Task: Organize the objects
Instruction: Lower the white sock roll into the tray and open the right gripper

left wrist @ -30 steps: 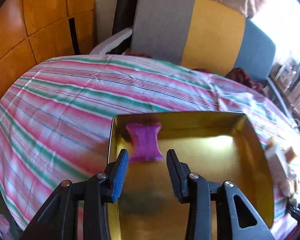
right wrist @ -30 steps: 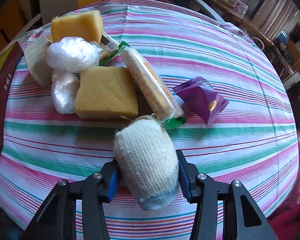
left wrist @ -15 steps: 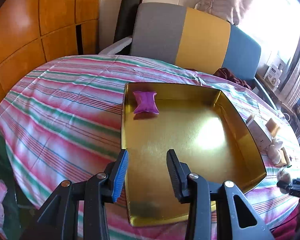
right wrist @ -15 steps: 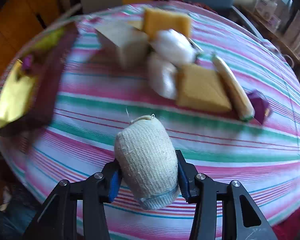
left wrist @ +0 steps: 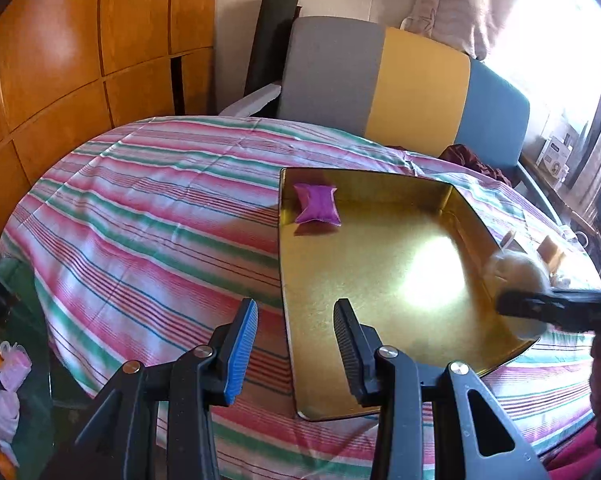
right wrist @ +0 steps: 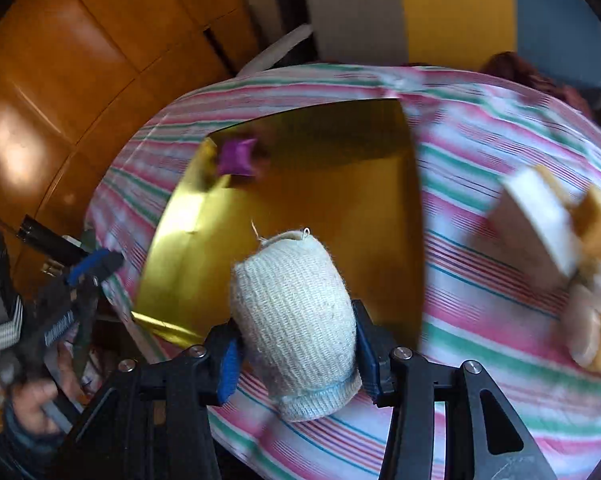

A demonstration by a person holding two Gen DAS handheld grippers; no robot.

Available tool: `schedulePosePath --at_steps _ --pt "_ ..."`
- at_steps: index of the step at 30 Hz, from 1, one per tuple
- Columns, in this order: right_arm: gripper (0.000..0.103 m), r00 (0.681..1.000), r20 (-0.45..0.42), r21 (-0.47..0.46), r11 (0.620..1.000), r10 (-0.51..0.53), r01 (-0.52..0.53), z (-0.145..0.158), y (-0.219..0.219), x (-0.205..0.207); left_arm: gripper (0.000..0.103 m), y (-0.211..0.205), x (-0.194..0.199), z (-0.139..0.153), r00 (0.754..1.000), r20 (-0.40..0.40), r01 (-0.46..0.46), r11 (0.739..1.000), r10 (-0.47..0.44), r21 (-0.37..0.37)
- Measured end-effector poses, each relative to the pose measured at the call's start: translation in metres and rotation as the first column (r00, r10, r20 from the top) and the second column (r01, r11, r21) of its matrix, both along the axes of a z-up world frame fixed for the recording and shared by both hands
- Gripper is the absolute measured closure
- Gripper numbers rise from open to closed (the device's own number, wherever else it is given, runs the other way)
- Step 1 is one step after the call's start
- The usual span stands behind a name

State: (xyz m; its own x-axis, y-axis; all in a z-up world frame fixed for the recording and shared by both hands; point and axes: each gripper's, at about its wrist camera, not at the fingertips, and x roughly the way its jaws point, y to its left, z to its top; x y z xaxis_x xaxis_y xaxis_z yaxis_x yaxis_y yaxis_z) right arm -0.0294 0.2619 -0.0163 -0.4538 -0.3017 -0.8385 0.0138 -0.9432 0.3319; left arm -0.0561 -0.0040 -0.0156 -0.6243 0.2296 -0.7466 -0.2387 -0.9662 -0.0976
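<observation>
A gold tray [left wrist: 380, 368] lies on the striped tablecloth, with a purple snack packet [left wrist: 316, 209] in its far left corner. My left gripper [left wrist: 296, 344] is open and empty, above the tray's near left edge. My right gripper [right wrist: 296, 344] is shut on a white knitted roll [right wrist: 296, 316], held above the tray's near edge [right wrist: 168, 326]. In the left wrist view the roll [left wrist: 516, 272] and the right gripper [left wrist: 556, 308] show over the tray's right rim. The packet also shows in the right wrist view [right wrist: 236, 157].
Yellow sponges [right wrist: 598, 220], a pale box [right wrist: 532, 220] and white wrapped items [right wrist: 596, 280] lie blurred on the cloth right of the tray. A grey, yellow and blue sofa [left wrist: 400, 84] stands behind the table. Wooden panels [left wrist: 80, 60] line the left wall.
My left gripper has drawn back and up from the tray, away from the purple packet. My right gripper has swung left with the knitted roll, from the pile of objects to over the tray.
</observation>
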Motion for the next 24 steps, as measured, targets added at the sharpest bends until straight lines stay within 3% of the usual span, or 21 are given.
schedulePosePath --at_steps 10,21,24 --pt "0.054 0.993 0.11 -0.135 0.991 0.034 -0.019 -0.032 -0.06 -0.084 0.063 -0.023 -0.005 -0.012 0.999 0.021 -0.048 0.999 0.048 0.005" --pt "0.05 0.987 0.157 -0.223 0.973 -0.025 0.06 -0.054 -0.104 -0.15 0.063 -0.035 -0.007 -0.017 0.997 0.025 -0.075 0.997 0.075 0.009" --pt "0.044 0.99 0.142 -0.239 0.971 0.0 0.034 -0.053 -0.111 -0.153 0.063 -0.036 -0.008 -0.017 0.996 0.028 -0.08 0.997 0.08 0.012"
